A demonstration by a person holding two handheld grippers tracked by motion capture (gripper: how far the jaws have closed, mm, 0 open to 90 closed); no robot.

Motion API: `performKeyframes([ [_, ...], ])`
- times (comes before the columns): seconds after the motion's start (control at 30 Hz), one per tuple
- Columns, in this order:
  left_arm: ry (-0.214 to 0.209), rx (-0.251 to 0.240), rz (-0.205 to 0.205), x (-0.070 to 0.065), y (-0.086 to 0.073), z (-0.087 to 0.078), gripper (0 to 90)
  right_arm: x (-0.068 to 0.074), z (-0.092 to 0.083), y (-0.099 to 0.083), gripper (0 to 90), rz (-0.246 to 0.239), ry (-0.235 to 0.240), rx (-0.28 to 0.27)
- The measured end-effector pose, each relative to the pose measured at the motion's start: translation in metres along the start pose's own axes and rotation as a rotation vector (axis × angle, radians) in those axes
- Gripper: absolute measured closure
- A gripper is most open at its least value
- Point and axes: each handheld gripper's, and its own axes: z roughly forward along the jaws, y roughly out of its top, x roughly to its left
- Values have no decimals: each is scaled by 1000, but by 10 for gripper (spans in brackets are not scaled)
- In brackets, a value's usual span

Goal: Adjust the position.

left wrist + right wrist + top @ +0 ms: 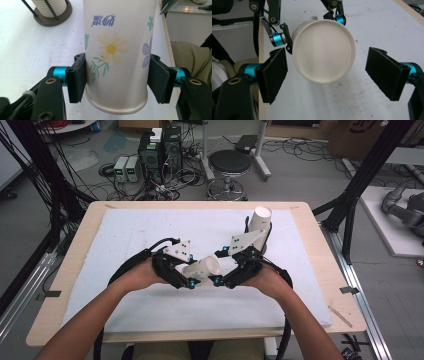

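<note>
Table [75,270] w/ white mat [130,235] on top; everything below is placed relative to the mat.

Cup stack [260,222]: white paper cups, on a dark base, tilted, near the mat's far right part. In left gripper view it shows ribbed [50,7], far side of mat.

Flowered paper cup [202,268]: lying sideways in the air above the mat's near-centre, mouth turned toward the right gripper. Left gripper view shows its wall close up [117,50] — yellow daisy, blue flowers, blue print, rolled base rim nearest the camera. Right gripper view looks at its round end [323,51], white mat behind.

Left gripper [187,272]: above mat centre-left, pads [77,80] pressed on both sides of the cup's lower wall; clamped on it.

Right gripper [225,267]: above mat centre-right, just beside the cup's end. Jaws spread wide, pads [273,75] each side of the cup, clear gap both sides; not touching.
</note>
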Motion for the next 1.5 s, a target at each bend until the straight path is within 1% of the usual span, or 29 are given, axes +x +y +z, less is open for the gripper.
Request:
performKeyframes([
  [0.07,-9,11,6,-1,1,2,377,-1,3,2,188,-18,3,24],
  [0.1,-15,17,9,-1,1,2,377,-1,6,4,226,-29,25,30],
  [0.13,-20,17,9,-1,1,2,377,-1,6,4,226,-29,25,30],
  [0.17,-23,17,8,-2,1,3,377,-1,9,6,245,-47,38,50],
  [0.27,-35,24,15,-2,1,3,377,0,11,7,263,-57,52,62],
  [0.33,-42,21,14,-3,1,4,377,1,13,9,295,-61,73,78],
  [0.4,-46,21,14,-3,1,5,377,2,14,11,352,-81,93,83],
  [0.43,-49,24,15,-4,1,5,377,2,15,12,359,-94,100,86],
  [0.5,-53,34,24,-4,0,5,377,2,15,11,364,-99,102,87],
  [0.53,-58,39,31,-4,0,5,376,2,16,11,369,-97,112,92],
  [0.63,-56,17,20,-5,-1,6,350,3,15,10,374,-99,118,94],
  [0.67,-57,2,11,-4,-1,6,329,3,14,10,374,-93,120,98],
  [0.7,-52,-24,-5,-4,-2,5,304,3,14,10,374,-95,120,100],
  [0.77,-35,-67,-36,-3,-5,3,187,2,13,8,375,-87,115,104],
  [0.8,-33,-96,-46,-3,-7,1,166,2,12,7,375,-83,115,102],
  [0.83,-32,-110,-51,-3,-8,0,171,1,11,5,375,-76,114,97],
  [0.9,-20,-157,-59,-2,-12,-5,171,0,8,2,375,-65,109,91],
  [0.93,-13,-184,-75,-3,-14,-7,171,-1,7,0,375,-63,105,83],
  [1.0,1,-228,-90,-3,-19,-10,171,-2,4,-3,375,-54,100,73],
  [1.13,16,-321,-124,-3,-29,-14,171,-4,-4,-9,375,-36,91,37],
  [1.3,29,-374,-130,-6,-35,-15,170,-3,-12,-18,374,-21,77,-8],
  [1.37,34,-392,-127,-7,-37,-16,170,-2,-14,-22,375,-16,74,-16],
  [1.5,42,-440,-135,-9,-40,-17,170,1,-17,-29,375,-5,67,-42],
])
